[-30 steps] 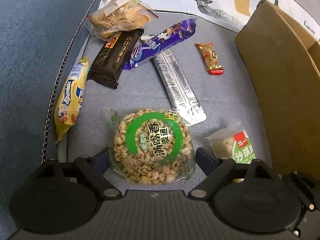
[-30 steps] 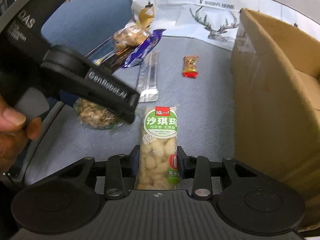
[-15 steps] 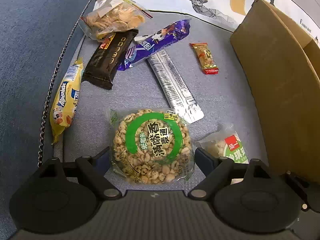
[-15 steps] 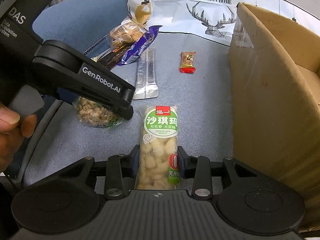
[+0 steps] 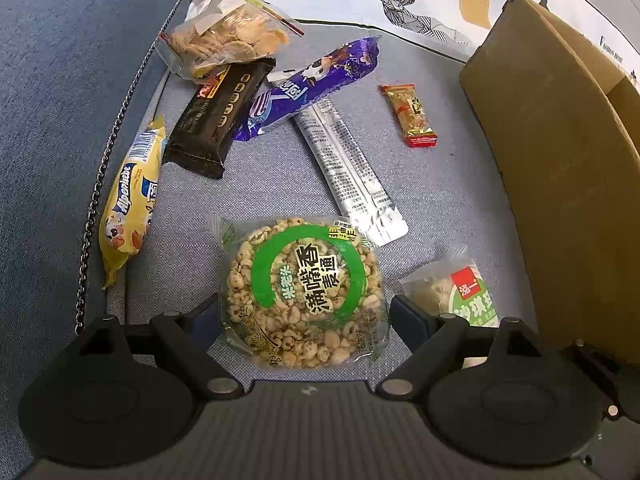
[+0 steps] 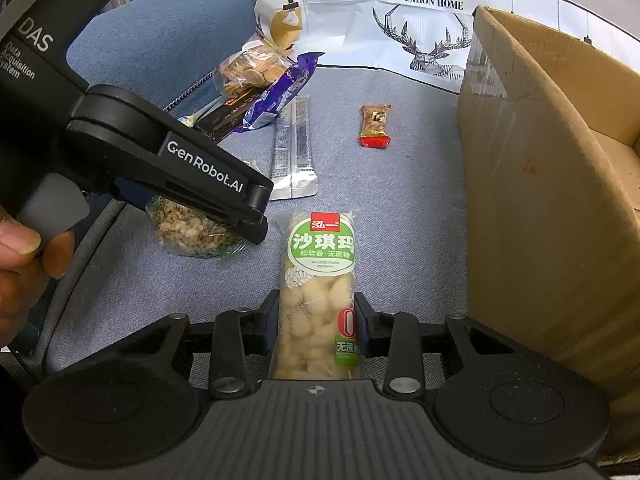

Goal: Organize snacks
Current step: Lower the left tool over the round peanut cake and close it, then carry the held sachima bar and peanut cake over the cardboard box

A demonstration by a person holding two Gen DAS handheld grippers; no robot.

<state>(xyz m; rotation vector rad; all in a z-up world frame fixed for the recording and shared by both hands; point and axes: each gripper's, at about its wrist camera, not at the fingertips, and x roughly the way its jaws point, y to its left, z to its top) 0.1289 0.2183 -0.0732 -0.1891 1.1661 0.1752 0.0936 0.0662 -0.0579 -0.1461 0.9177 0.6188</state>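
Observation:
My left gripper (image 5: 304, 320) is shut on a round puffed-grain cake in a clear wrapper with a green ring label (image 5: 304, 292), one finger on each side. It holds the cake just above the grey-blue cushion (image 5: 440, 184). In the right wrist view this gripper (image 6: 168, 164) shows at the left with the cake (image 6: 188, 232) under it. My right gripper (image 6: 316, 330) is shut on a long sachima bar with a green label (image 6: 320, 280). The bar's top end shows in the left wrist view (image 5: 460, 292).
A cardboard box (image 6: 552, 168) stands open at the right, also in the left wrist view (image 5: 560, 152). Loose on the cushion lie a silver sachet (image 5: 348, 172), a small red-and-gold candy (image 5: 410, 114), a purple packet (image 5: 316, 84), a dark biscuit pack (image 5: 220, 116), a yellow packet (image 5: 132, 200) and a clear bag of crackers (image 5: 224, 44).
Both grippers have risen slightly with their snacks still held. The loose snacks and the box look a little farther off and lower in both views.

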